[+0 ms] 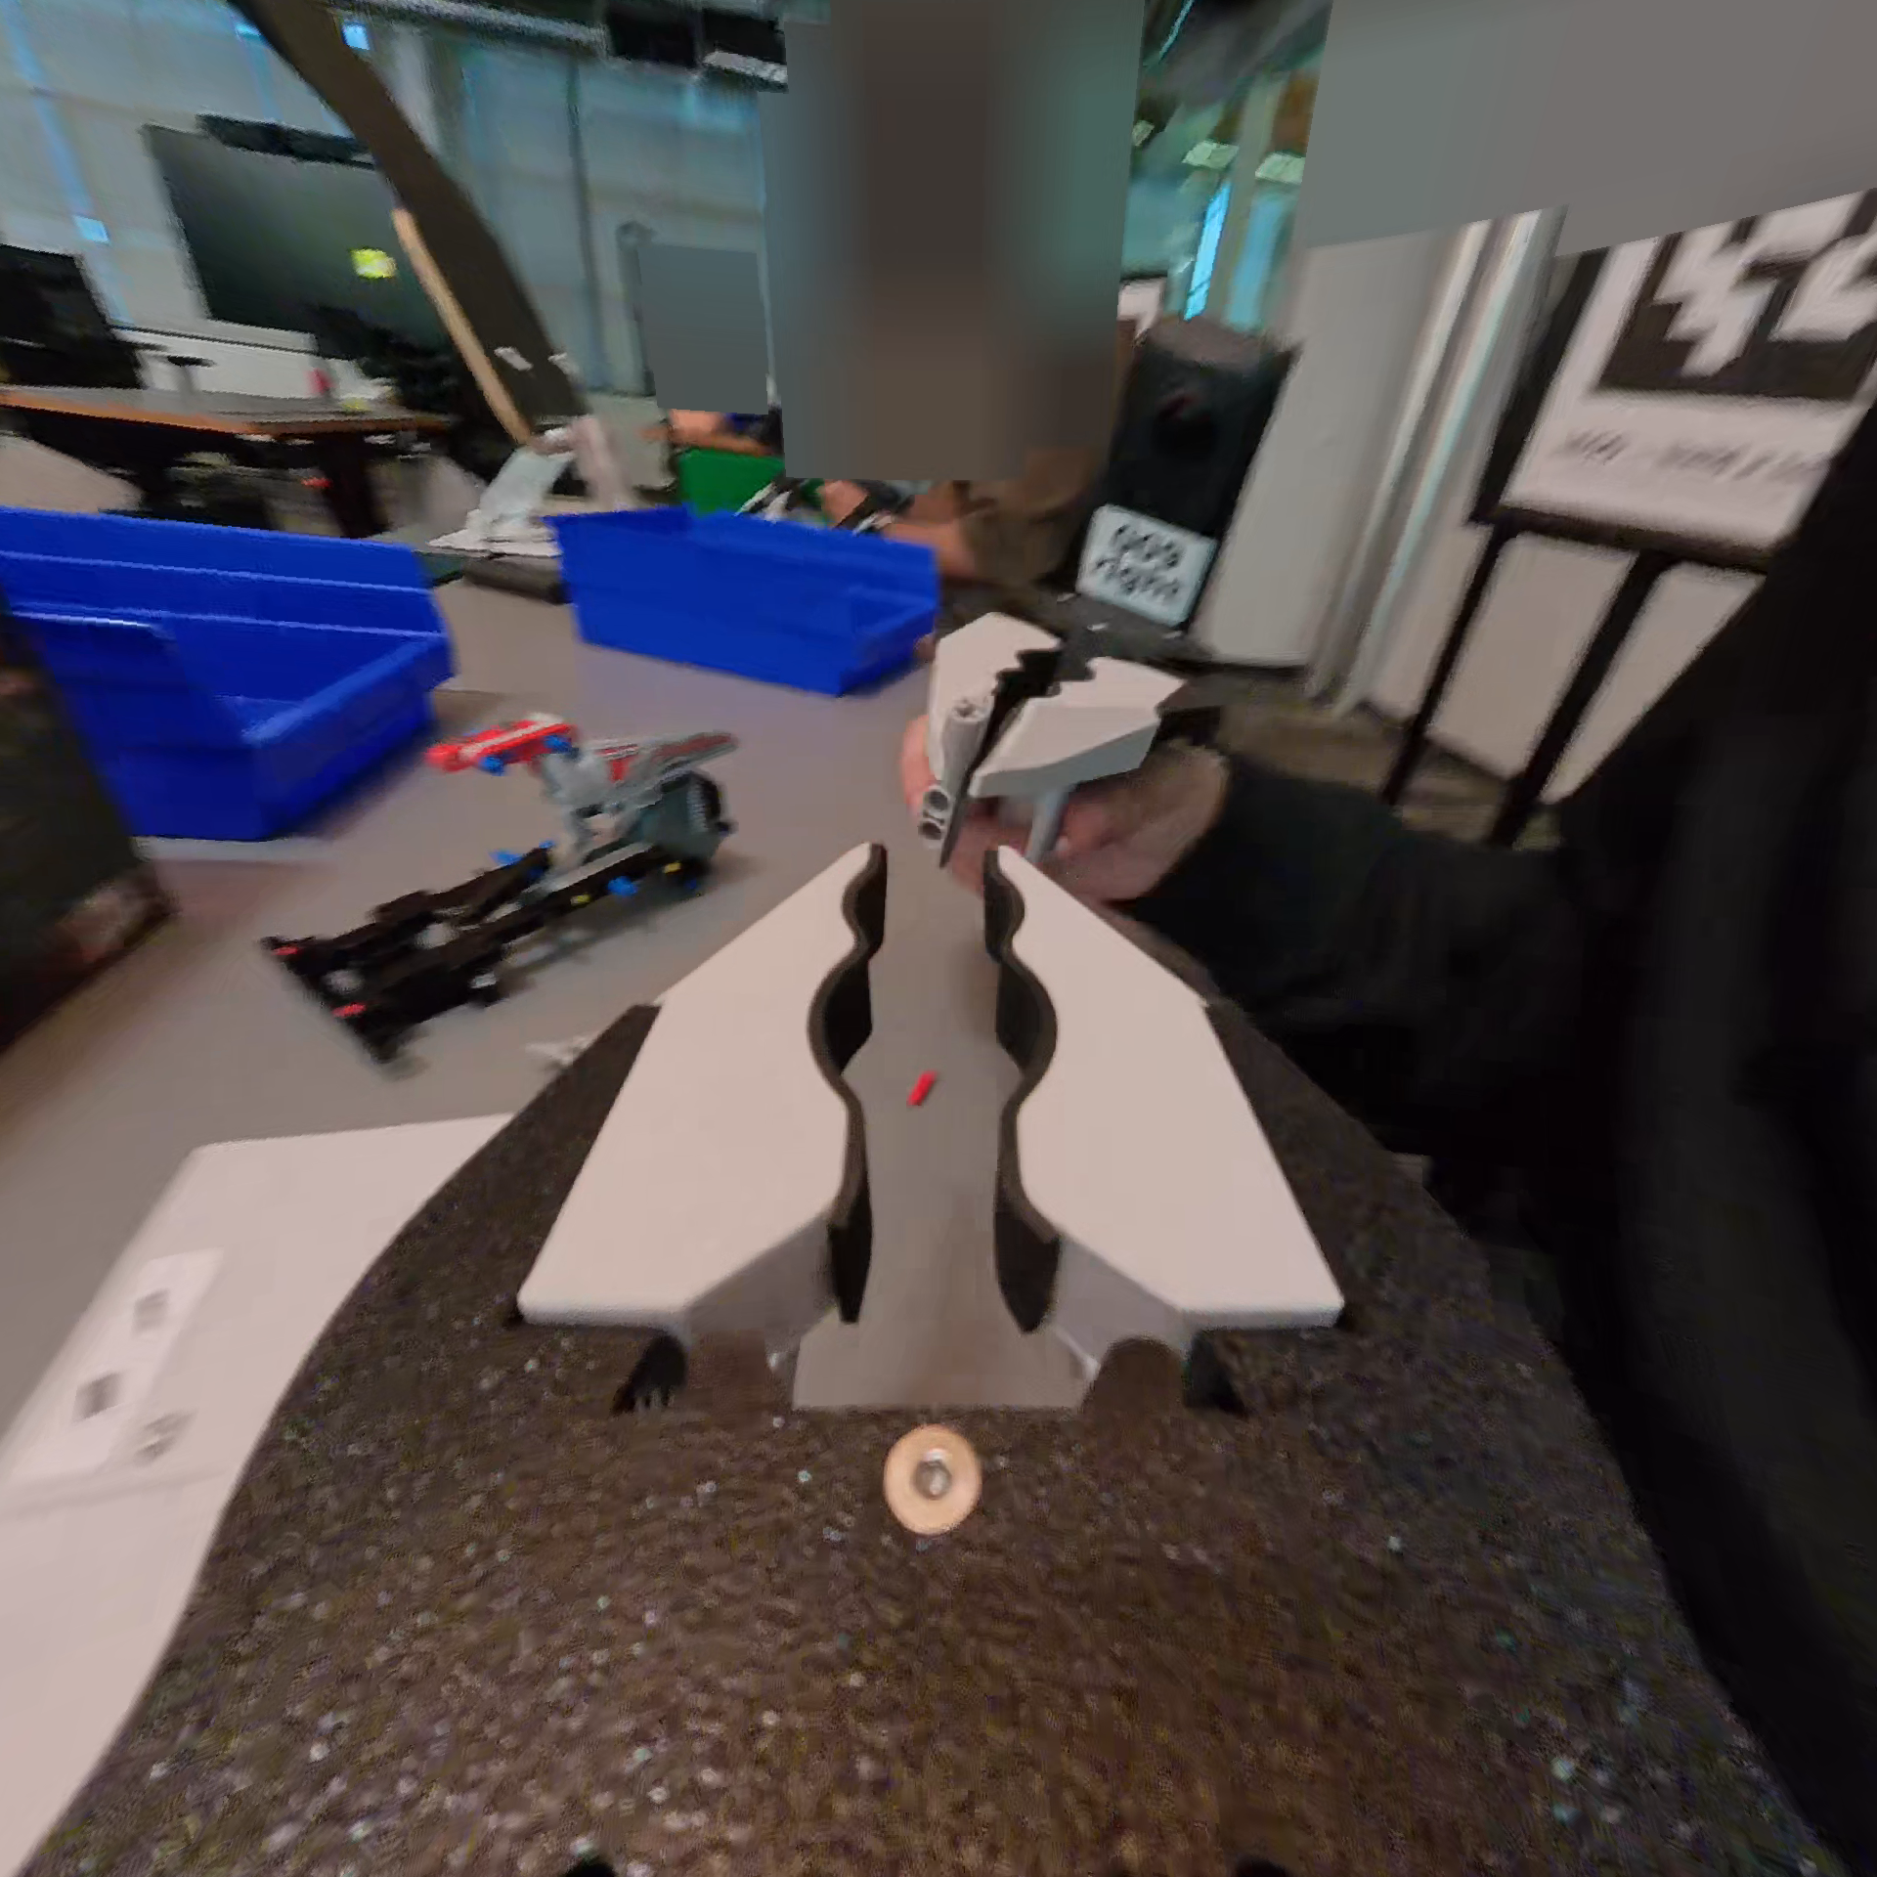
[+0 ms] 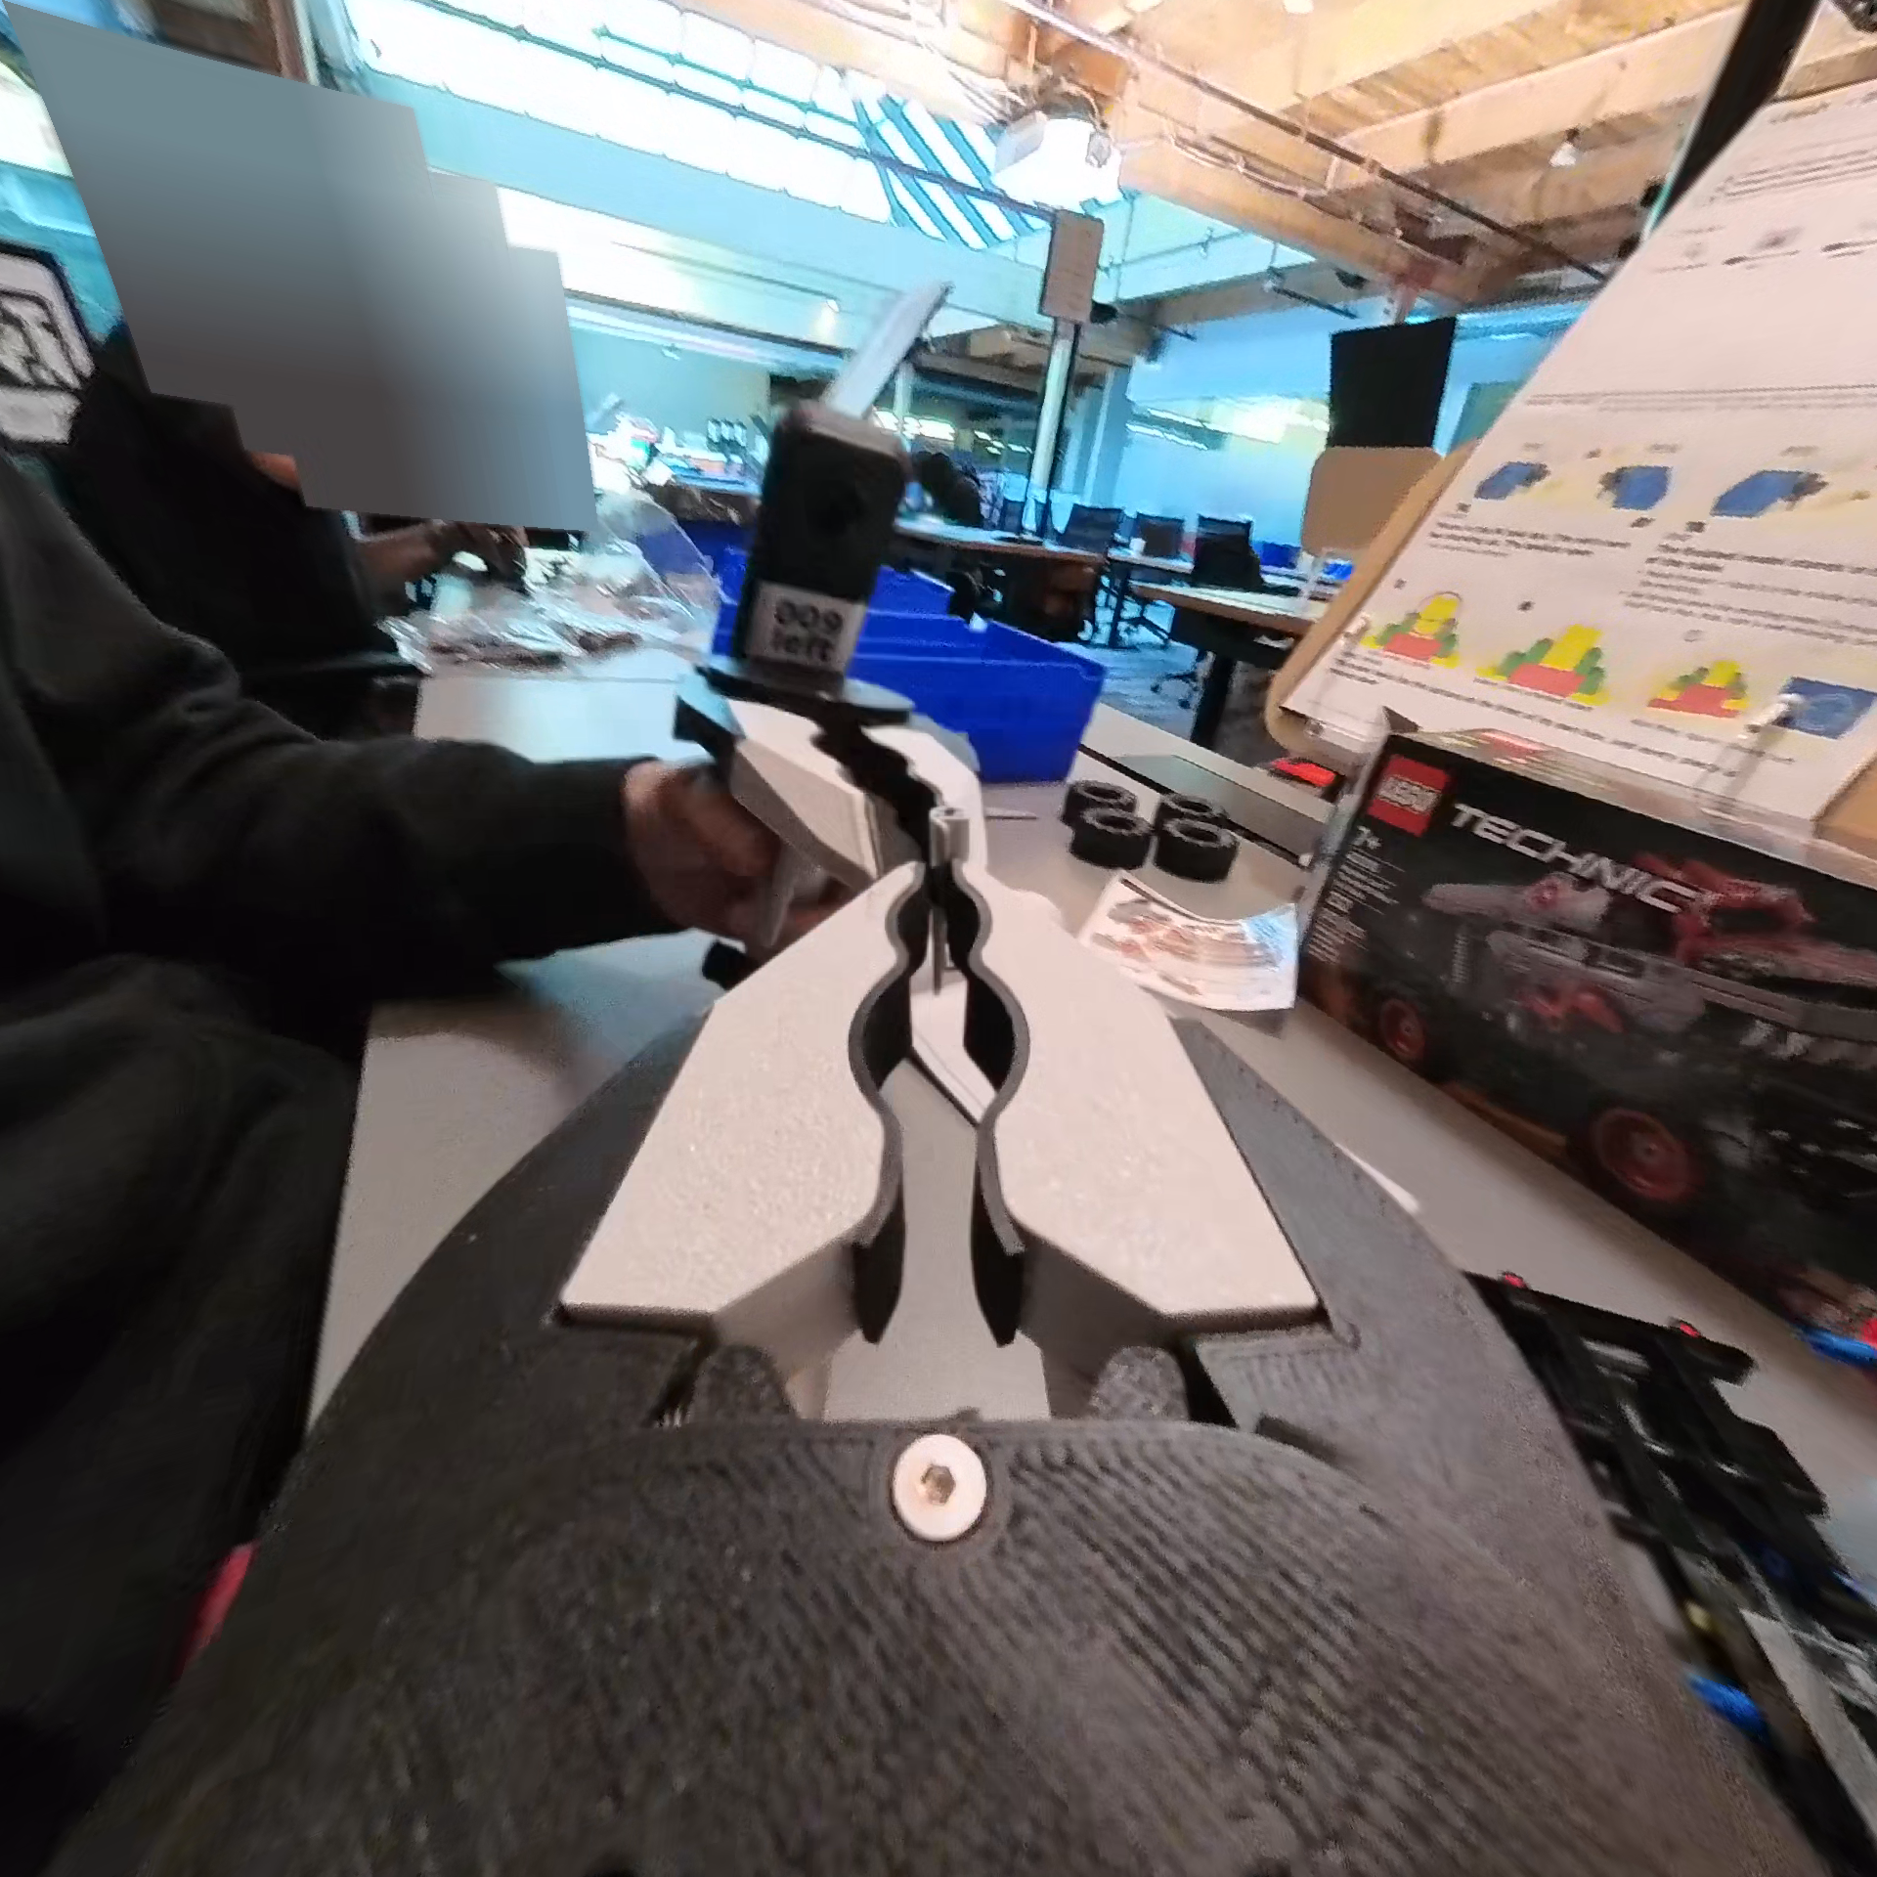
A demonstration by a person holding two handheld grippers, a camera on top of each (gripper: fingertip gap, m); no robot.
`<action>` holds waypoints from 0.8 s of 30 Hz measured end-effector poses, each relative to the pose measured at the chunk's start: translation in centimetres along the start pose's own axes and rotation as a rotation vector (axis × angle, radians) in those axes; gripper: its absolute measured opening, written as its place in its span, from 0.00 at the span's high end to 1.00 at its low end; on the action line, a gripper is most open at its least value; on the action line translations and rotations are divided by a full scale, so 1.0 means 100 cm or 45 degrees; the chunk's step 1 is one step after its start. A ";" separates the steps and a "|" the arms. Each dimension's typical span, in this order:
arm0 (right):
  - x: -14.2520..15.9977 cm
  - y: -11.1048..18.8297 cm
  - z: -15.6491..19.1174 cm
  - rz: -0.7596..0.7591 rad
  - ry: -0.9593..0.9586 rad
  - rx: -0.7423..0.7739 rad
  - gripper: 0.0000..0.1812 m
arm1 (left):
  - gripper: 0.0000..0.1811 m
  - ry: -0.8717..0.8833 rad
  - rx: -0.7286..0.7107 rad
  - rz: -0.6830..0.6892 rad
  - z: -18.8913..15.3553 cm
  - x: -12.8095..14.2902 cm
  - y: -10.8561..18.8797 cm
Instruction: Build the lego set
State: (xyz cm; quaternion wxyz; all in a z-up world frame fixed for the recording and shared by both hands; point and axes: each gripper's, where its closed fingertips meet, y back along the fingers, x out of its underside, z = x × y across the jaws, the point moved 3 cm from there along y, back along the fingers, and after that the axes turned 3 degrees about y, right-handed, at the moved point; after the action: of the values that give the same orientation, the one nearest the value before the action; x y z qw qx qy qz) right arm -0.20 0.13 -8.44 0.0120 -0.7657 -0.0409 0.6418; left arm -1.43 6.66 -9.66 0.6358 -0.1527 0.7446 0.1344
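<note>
My left gripper (image 1: 936,863) is open and empty above the grey table (image 1: 711,711). A small red pin (image 1: 921,1087) lies on the table, seen between its fingers. My right gripper (image 2: 942,886) is shut on a thin light grey beam (image 2: 947,835) that stands upright between its fingertips. In the left wrist view the right gripper (image 1: 1000,747) is just beyond my left fingertips and holds the grey beam (image 1: 950,772) tilted. The left gripper (image 2: 863,782) faces the beam in the right wrist view. A part-built model (image 1: 569,853) in black, grey and red lies to the left.
Two blue bins (image 1: 234,691) (image 1: 752,599) stand at the back left. A white sheet (image 1: 152,1371) lies near left. Black tyres (image 2: 1153,828), a leaflet (image 2: 1188,940), the set's box (image 2: 1584,955) and an instruction board (image 2: 1625,457) are on the right. A black frame (image 2: 1645,1442) lies near right. Both grippers' tips are close together, under 4 cm apart. Between my left fingertips and the part-built model (image 1: 569,853) there is roughly 20 cm.
</note>
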 end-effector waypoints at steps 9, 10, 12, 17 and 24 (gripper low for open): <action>0.019 -0.009 0.005 0.184 0.128 0.002 1.00 | 0.90 -0.234 -0.169 0.285 -0.005 -0.003 -0.010; 0.018 -0.008 0.006 0.172 0.117 -0.007 1.00 | 0.94 -0.211 -0.137 0.279 -0.007 -0.004 -0.010; 0.016 -0.008 0.010 0.129 0.070 -0.060 1.00 | 0.97 -0.180 -0.073 0.265 -0.012 -0.005 -0.010; 0.017 -0.008 0.012 0.110 0.028 -0.092 1.00 | 0.97 -0.198 -0.073 0.301 -0.013 -0.004 -0.008; 0.024 -0.012 0.014 0.122 0.013 -0.106 0.94 | 0.97 -0.203 -0.046 0.277 -0.017 -0.009 -0.010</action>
State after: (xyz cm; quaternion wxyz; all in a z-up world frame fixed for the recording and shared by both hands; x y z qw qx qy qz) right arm -1.25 1.46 -10.93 -0.0502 -0.7697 -0.0308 0.6356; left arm -2.49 5.15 -8.52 0.6719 -0.0713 0.7013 0.2275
